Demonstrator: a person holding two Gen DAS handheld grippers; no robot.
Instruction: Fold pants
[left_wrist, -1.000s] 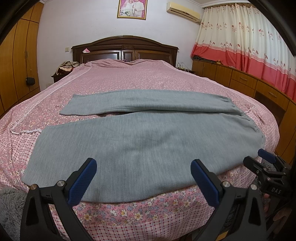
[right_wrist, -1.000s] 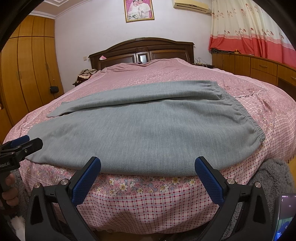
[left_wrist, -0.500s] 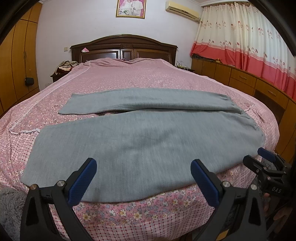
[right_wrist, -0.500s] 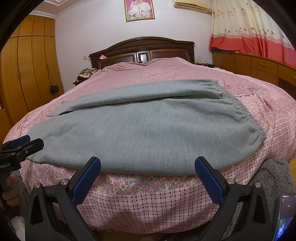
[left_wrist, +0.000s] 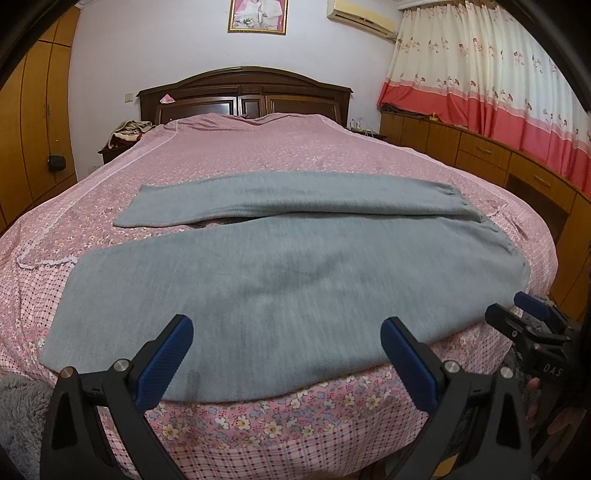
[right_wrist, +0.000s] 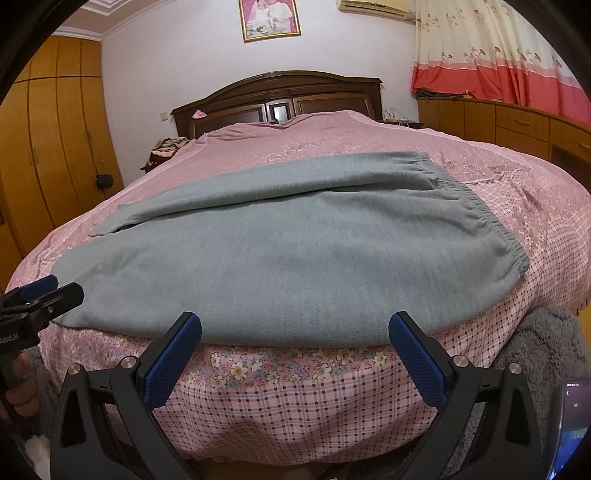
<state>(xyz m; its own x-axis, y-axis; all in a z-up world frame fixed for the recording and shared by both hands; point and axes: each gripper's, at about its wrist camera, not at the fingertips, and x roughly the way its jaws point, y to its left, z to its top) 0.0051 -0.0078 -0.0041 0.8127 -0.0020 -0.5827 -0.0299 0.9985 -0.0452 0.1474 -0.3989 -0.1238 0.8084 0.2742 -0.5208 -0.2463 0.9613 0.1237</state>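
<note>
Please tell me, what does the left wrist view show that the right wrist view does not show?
Only the left wrist view shows the gap between the two legs and the right gripper. Only the right wrist view shows the left gripper and a phone screen. Both show the gray pants flat on the pink bed, and each view's own gripper open.

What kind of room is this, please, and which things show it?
Most likely a home bedroom. A wide bed with a pink floral cover fills the view, a dark wooden headboard stands behind it, and wooden wardrobes line the side wall. Gray pants lie spread on the bed.
</note>
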